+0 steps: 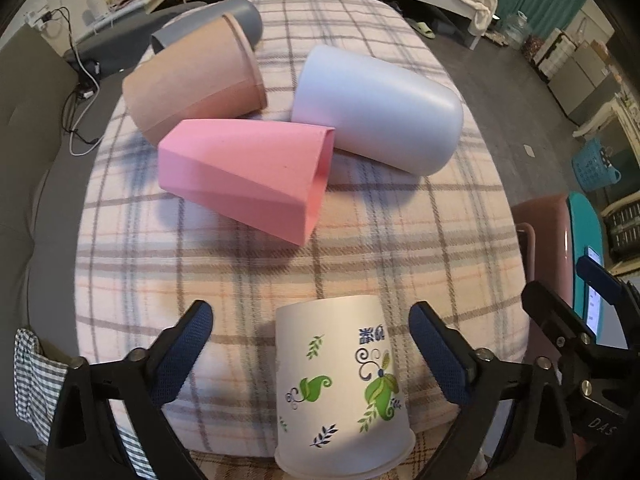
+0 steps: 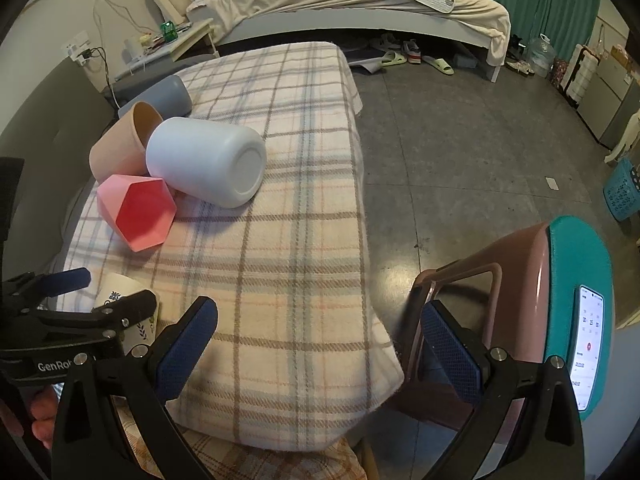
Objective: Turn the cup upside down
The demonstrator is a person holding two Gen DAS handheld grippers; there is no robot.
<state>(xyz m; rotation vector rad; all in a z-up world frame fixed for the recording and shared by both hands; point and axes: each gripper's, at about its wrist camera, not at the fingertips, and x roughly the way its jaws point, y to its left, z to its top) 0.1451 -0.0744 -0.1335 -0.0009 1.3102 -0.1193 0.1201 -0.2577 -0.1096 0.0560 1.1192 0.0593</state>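
Observation:
A white paper cup (image 1: 342, 388) with green leaf prints stands upside down on the plaid blanket (image 1: 280, 264), its rim down at the near edge. My left gripper (image 1: 310, 344) is open, its fingers on either side of the cup and apart from it. In the right wrist view the paper cup (image 2: 120, 300) shows partly behind the left gripper (image 2: 100, 292). My right gripper (image 2: 318, 344) is open and empty over the blanket's near right corner.
Several cups lie on their sides further back: a pink faceted one (image 1: 248, 180), a pale blue one (image 1: 380, 112), a tan one (image 1: 196, 80) and a grey one (image 1: 236, 20). A pink and teal stool (image 2: 560, 300) with a phone (image 2: 588, 340) stands right. Floor (image 2: 460, 140) beyond.

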